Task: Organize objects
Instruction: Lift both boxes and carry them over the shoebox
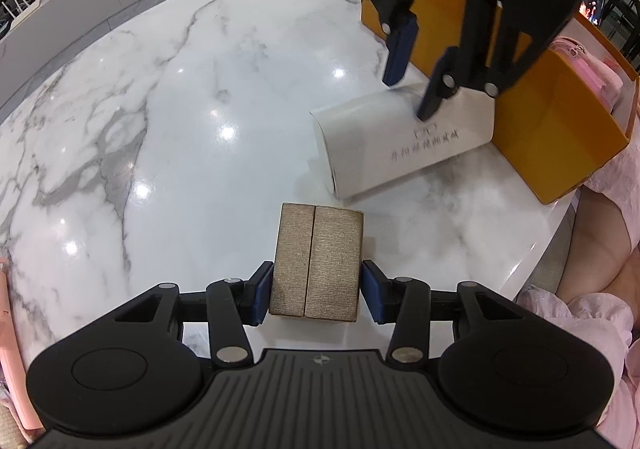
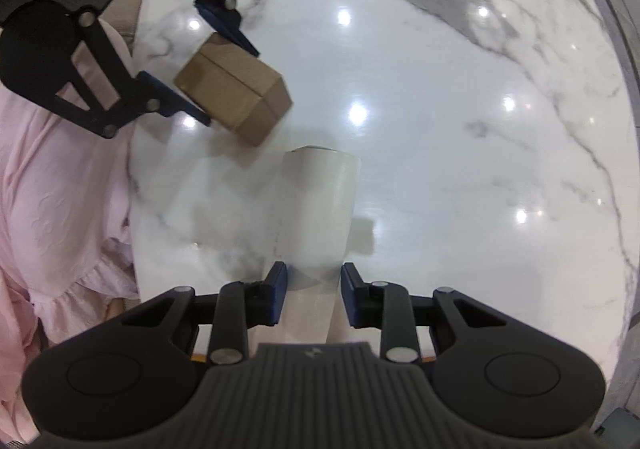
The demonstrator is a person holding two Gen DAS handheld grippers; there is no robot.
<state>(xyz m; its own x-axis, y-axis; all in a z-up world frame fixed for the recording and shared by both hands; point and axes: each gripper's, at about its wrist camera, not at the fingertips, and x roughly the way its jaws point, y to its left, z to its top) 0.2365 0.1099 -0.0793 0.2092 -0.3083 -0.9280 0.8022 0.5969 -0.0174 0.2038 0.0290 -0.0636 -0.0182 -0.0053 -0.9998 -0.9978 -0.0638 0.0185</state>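
On the white marble table (image 1: 168, 97), an orange open-topped box (image 1: 560, 137) sits at the near edge beside the person's pink sleeve (image 2: 60, 189), the white carton (image 1: 400, 145) touching it lies between the right gripper's (image 2: 312, 293) slack, barely-parted pads, and the left gripper (image 1: 316, 291) clamps the small brown cardboard box (image 1: 316, 261).

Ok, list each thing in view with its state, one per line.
Left gripper: shut on the brown cardboard box.
Brown cardboard box: closed, clamped by its sides.
Right gripper: astride the white box, pads seemingly just clear of it.
White box: closed, lying on the marble table, against the orange box.
Orange box: open-topped, upright.
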